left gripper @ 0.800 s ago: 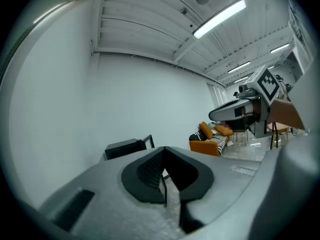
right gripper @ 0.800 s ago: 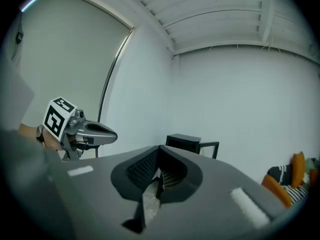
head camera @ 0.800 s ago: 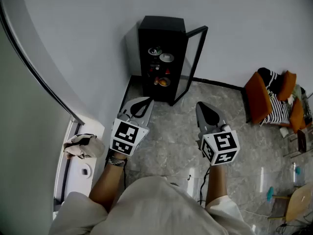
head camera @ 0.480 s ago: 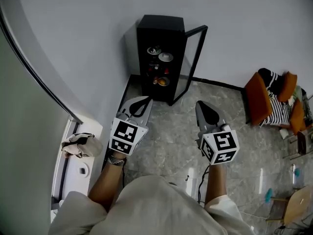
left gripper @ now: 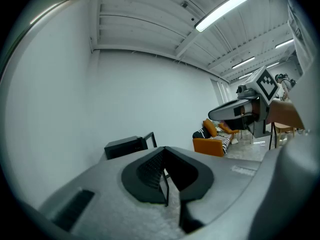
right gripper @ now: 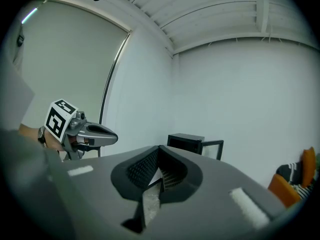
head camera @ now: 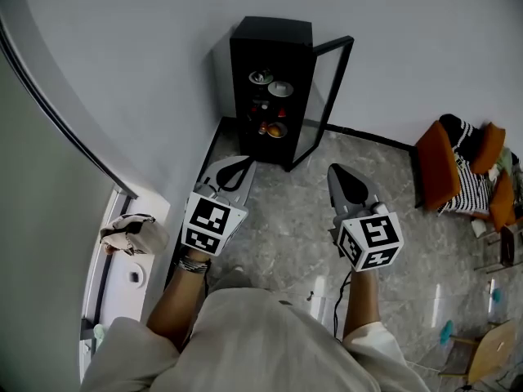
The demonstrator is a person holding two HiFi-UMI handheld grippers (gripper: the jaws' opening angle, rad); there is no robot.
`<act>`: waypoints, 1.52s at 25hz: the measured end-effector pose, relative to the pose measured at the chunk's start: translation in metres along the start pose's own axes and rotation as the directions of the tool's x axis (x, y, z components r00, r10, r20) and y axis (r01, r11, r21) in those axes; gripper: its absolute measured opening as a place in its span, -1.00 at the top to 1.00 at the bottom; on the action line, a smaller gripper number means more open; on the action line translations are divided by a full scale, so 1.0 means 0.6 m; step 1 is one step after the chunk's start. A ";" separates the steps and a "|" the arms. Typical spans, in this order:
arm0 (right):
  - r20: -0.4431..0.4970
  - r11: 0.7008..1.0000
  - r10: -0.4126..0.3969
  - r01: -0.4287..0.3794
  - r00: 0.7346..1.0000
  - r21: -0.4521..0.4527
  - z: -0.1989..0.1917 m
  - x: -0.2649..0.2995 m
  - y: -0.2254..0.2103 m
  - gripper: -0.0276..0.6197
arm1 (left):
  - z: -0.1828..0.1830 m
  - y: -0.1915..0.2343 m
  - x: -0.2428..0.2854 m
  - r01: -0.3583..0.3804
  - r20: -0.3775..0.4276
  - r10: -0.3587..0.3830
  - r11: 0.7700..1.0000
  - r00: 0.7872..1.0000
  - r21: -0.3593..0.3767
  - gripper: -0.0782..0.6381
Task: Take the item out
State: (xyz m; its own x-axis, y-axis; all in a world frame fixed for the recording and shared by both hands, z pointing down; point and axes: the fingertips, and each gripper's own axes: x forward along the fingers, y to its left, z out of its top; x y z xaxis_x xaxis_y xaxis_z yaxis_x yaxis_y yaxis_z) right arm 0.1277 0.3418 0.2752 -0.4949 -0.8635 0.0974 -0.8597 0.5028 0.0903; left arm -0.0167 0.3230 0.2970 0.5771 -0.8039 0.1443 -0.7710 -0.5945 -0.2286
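A black cabinet (head camera: 271, 41) stands against the wall with its glass door (head camera: 331, 96) swung open to the right. On its shelves I see two bowls (head camera: 280, 89) and some orange items (head camera: 276, 129), too small to tell apart. My left gripper (head camera: 237, 168) and right gripper (head camera: 347, 183) hover side by side over the floor, well short of the cabinet. Both point toward it, shut and holding nothing. The cabinet (left gripper: 127, 146) sits beyond the closed left gripper (left gripper: 163, 153) in the left gripper view. In the right gripper view the cabinet (right gripper: 187, 142) shows past the right gripper (right gripper: 159, 152).
An orange chair with a striped cushion (head camera: 452, 170) stands at the right wall. A white sill at the left holds a crumpled cloth (head camera: 131, 235). A wooden chair (head camera: 498, 341) is at the lower right. A cable (head camera: 337, 305) trails on the marble floor behind the right gripper.
The head view has shifted a little, so the cabinet sits slightly higher in frame. Both grippers keep nearly the same pose and stay shut.
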 end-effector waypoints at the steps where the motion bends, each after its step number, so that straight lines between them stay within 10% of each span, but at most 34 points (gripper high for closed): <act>1: 0.004 1.000 0.000 0.000 1.000 0.003 -0.001 0.006 -0.005 0.89 | -0.001 0.004 0.006 -0.002 0.001 0.002 1.000 1.000 -0.005 0.77; 25: -0.015 0.998 -0.058 0.058 0.998 0.018 0.013 0.445 -0.216 0.89 | -0.030 0.322 0.378 0.010 -0.003 -0.010 0.997 1.000 0.072 0.77; 38: -0.055 0.996 -0.084 0.086 0.995 0.036 0.002 0.608 -0.289 0.89 | -0.064 0.443 0.519 0.059 -0.024 -0.059 0.998 0.998 -0.004 0.77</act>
State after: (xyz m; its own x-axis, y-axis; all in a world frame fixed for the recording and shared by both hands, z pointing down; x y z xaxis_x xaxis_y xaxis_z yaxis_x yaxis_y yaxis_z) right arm 0.0960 -0.0604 0.2938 -0.4135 -0.8991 0.1434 -0.9030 0.4252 0.0624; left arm -0.0524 -0.0862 0.3183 0.6149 -0.7678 0.1801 -0.7370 -0.6407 -0.2154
